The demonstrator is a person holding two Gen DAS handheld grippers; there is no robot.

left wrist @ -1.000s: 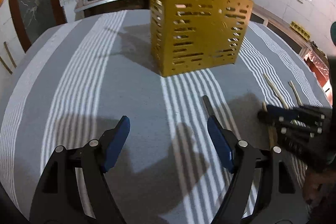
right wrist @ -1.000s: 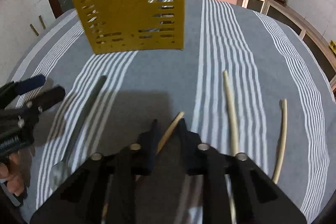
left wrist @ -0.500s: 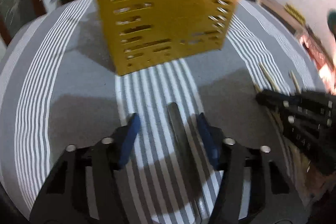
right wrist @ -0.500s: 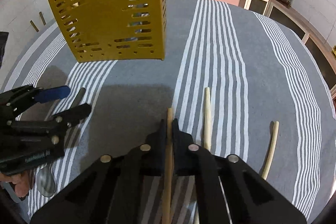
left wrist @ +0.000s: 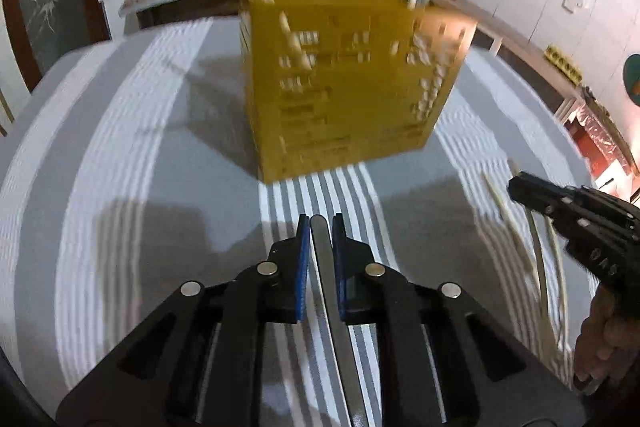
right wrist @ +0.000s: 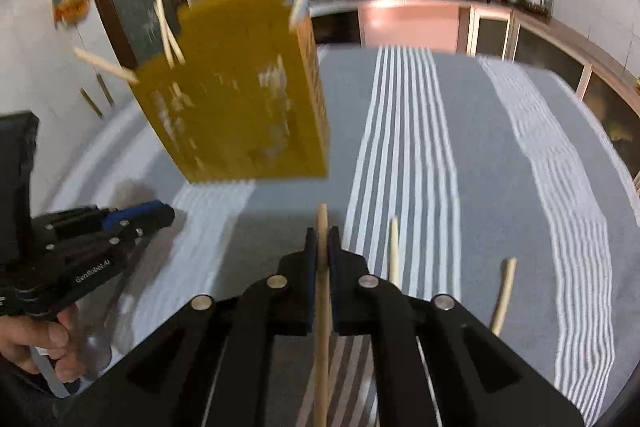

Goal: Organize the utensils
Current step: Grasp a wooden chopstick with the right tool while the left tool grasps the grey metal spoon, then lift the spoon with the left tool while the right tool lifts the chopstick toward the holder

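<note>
Before the yellow caddy (left wrist: 352, 79), my left claw (left wrist: 320, 227) is closing on a flat metal handle (left wrist: 332, 291), and its side reads "GenRobot.AI". My right claw (right wrist: 321, 241) clamps a wooden stick (right wrist: 321, 307); two pale sticks (right wrist: 394, 251) lie on the cloth (right wrist: 500, 163) beside it.

Indoor light from above is casting soft shadows on the striped cloth (left wrist: 120, 187), motion blur is smearing the yellow caddy (right wrist: 240, 99) in both views, and fisheye is bending and vignetting the edges.
</note>
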